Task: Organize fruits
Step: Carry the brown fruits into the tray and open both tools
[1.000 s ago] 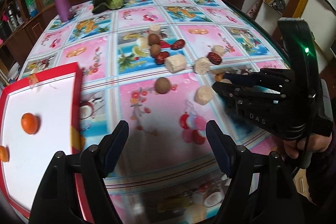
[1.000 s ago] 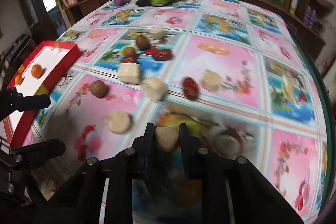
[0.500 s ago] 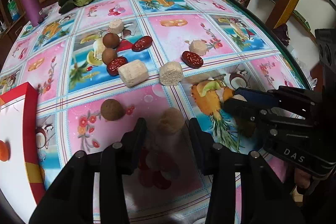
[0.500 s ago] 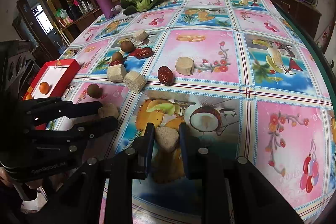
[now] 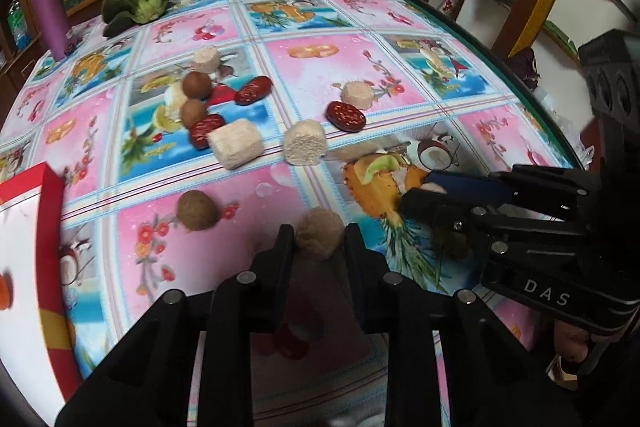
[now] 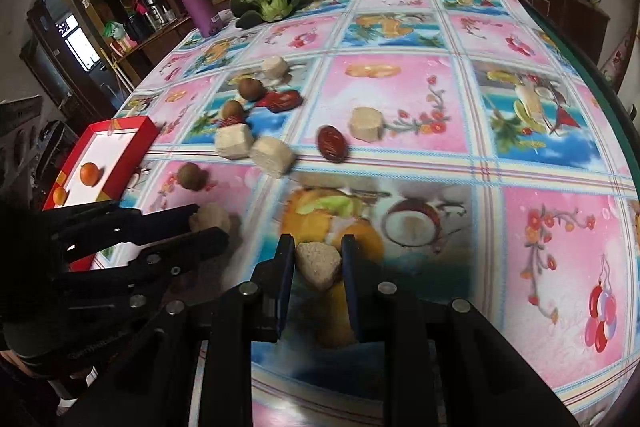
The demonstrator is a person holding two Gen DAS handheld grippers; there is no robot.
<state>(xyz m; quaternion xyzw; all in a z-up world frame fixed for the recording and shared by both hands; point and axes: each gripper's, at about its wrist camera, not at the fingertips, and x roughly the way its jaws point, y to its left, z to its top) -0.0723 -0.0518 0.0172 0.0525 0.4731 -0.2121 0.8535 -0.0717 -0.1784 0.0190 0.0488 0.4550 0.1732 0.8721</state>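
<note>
Since a second ago, my left hand-held gripper (image 5: pixel 319 241) has come in and closed its jaws on a tan round piece (image 5: pixel 320 233); the right hand-held gripper (image 6: pixel 318 261) stays clamped on a pale wedge (image 6: pixel 319 264). I'd lift both straight up, then cross the surface (image 5: pixel 400 11) to the red tray (image 6: pixel 116 147) beyond.

Both grippers point steeply down, side by side: the left gripper (image 5: pixel 320 241), its jaws having just been closing, clamps a pale chunk (image 5: pixel 319 233), while the right gripper (image 6: pixel 319 259) pinches another chunk (image 6: pixel 319 263).
</note>
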